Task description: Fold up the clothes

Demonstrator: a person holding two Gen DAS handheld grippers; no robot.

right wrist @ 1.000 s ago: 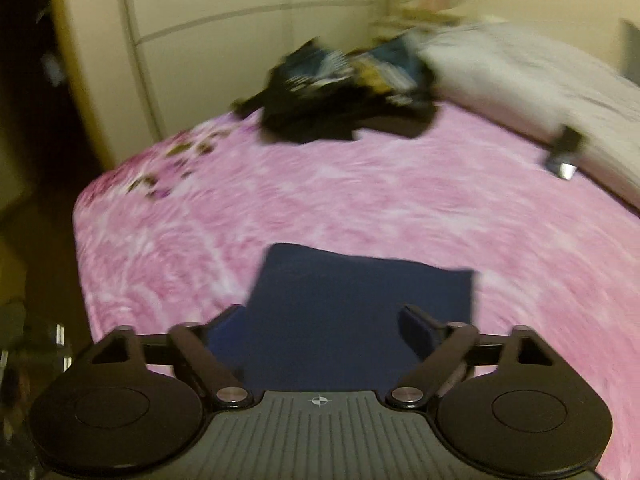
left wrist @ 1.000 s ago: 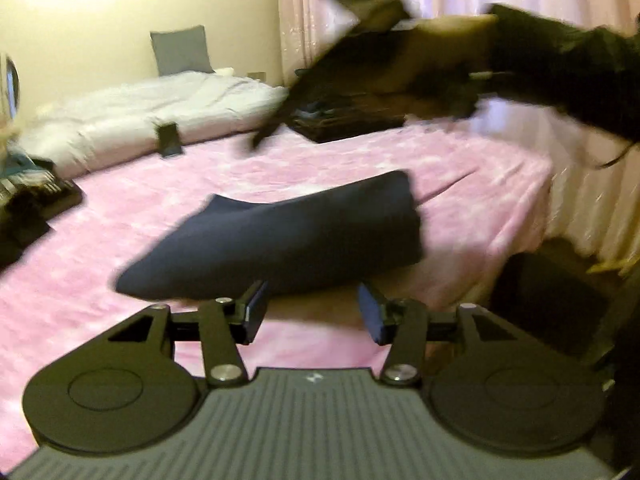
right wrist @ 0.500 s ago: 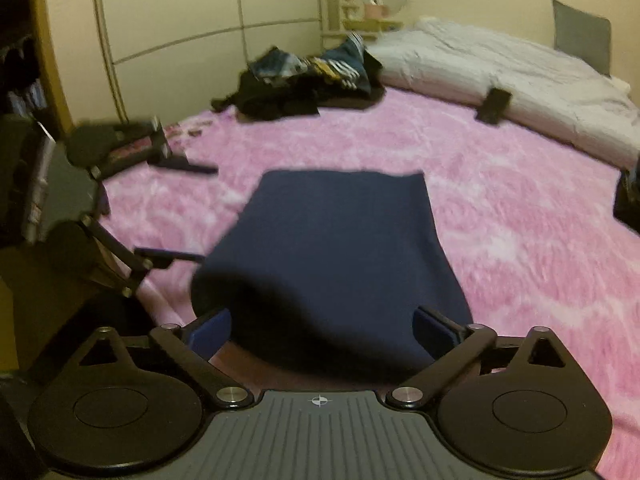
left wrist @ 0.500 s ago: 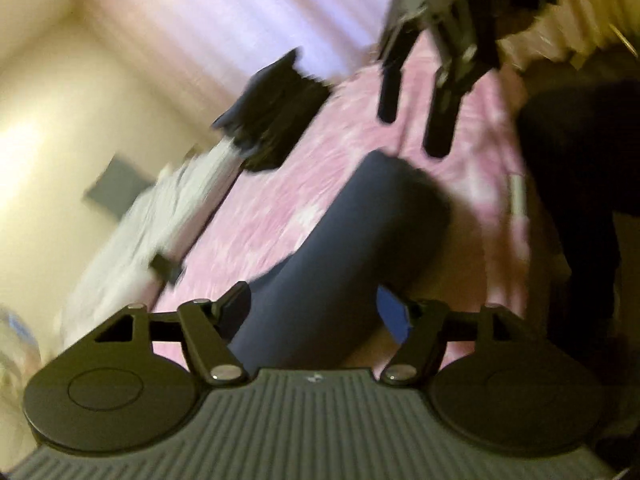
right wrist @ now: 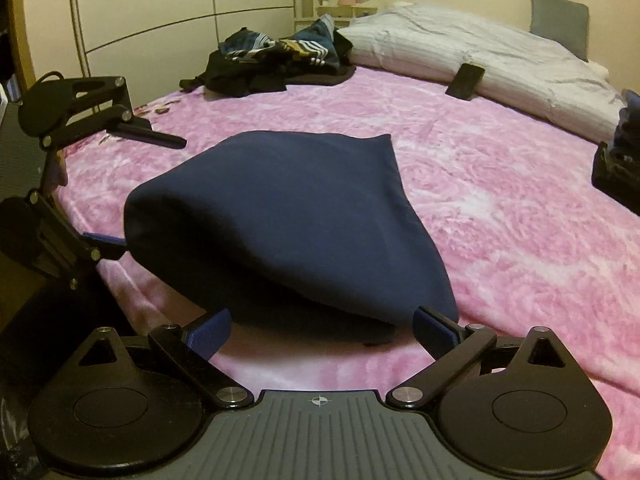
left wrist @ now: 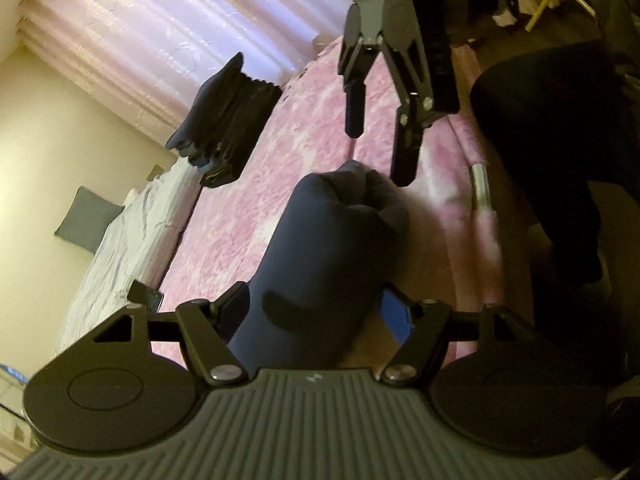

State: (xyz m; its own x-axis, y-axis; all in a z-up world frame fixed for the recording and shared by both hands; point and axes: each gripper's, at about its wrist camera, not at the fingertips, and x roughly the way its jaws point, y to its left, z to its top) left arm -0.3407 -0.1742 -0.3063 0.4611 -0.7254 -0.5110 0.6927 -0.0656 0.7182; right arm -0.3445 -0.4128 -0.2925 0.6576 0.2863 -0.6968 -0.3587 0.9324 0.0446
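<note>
Right wrist view: the folded navy garment point(right wrist: 288, 220) lies on the pink blanket point(right wrist: 500, 208) near the bed's edge. The right gripper point(right wrist: 322, 330) and left gripper point(left wrist: 314, 312) gape wide, holding nothing. Beyond lie a clothes heap point(right wrist: 272, 60), a phone point(right wrist: 465, 81) and a folded stack point(left wrist: 224, 120).

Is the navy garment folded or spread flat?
Folded: the navy garment lies doubled into a puffy bundle on the pink bedspread, near its edge.

Navy garment point(right wrist: 288, 216); pink, seemingly rose-patterned blanket point(right wrist: 500, 208)
</note>
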